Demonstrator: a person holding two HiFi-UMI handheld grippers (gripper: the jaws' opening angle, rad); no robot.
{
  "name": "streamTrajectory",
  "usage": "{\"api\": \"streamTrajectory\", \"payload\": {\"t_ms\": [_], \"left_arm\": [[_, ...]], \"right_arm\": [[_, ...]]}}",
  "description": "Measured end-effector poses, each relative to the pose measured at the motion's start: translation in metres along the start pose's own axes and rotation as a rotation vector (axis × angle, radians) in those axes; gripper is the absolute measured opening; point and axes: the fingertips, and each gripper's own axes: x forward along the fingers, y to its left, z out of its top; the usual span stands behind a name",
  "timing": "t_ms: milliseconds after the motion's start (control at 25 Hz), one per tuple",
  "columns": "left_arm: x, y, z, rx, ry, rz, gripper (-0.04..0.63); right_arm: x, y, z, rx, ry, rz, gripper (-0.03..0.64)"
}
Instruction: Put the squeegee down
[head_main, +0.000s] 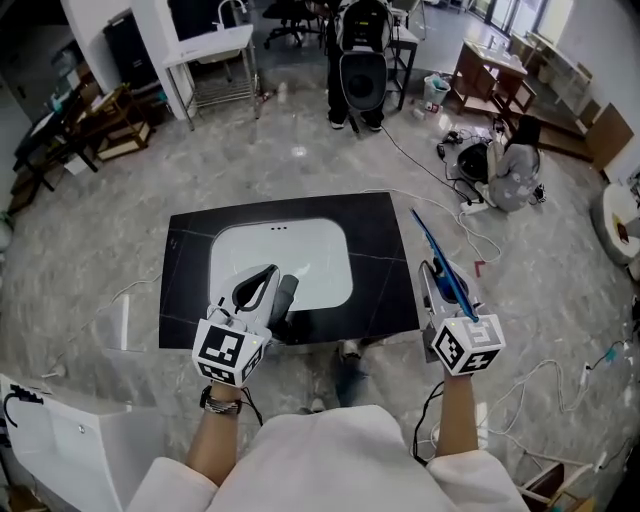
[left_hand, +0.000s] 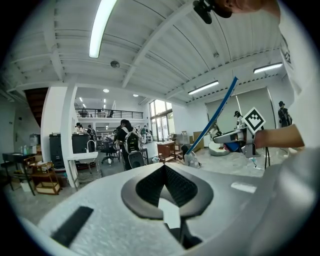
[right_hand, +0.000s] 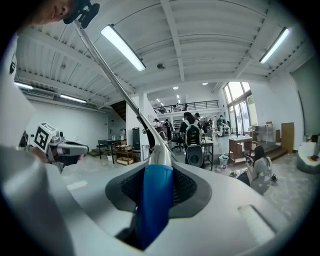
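A black tabletop (head_main: 385, 270) with a white sink basin (head_main: 285, 262) let into it stands on a grey marbled floor (head_main: 110, 230). It is a big open workshop with strip lights overhead. Loose cables (head_main: 488, 243) trail over the floor to the right. Further back someone with a backpack (head_main: 361, 60) stands facing away, another person (head_main: 510, 170) sits on the floor, and there is a white table (head_main: 212, 48).

The squeegee (head_main: 432, 245) is up in the air, not set down. Its blue handle (right_hand: 155, 200) is clamped between the jaws of the right gripper (head_main: 440, 272), and beyond the jaws a silver neck leads to the long thin blade, which slants away up and to the left in the right gripper view. From above, it hangs just off the tabletop's right edge, over the floor.

The left gripper (head_main: 272, 282) hovers over the tabletop's near edge by the basin, its jaws drawn together with nothing between them.
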Motion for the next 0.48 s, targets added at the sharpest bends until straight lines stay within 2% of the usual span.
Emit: {"api": "streamTrajectory", "payload": {"t_ms": [240,480], "left_arm": [[0.053,0.021,0.000,0.001,0.025,0.020,-0.002],[0.092,0.036,-0.008,-0.011,0.051,0.041,-0.002]], "right_arm": [[0.058,-0.039,-0.002,-0.002,0.035,0.017,0.103],[0.110,-0.068,-0.014,-0.050,0.082,0.033,0.103]]}}
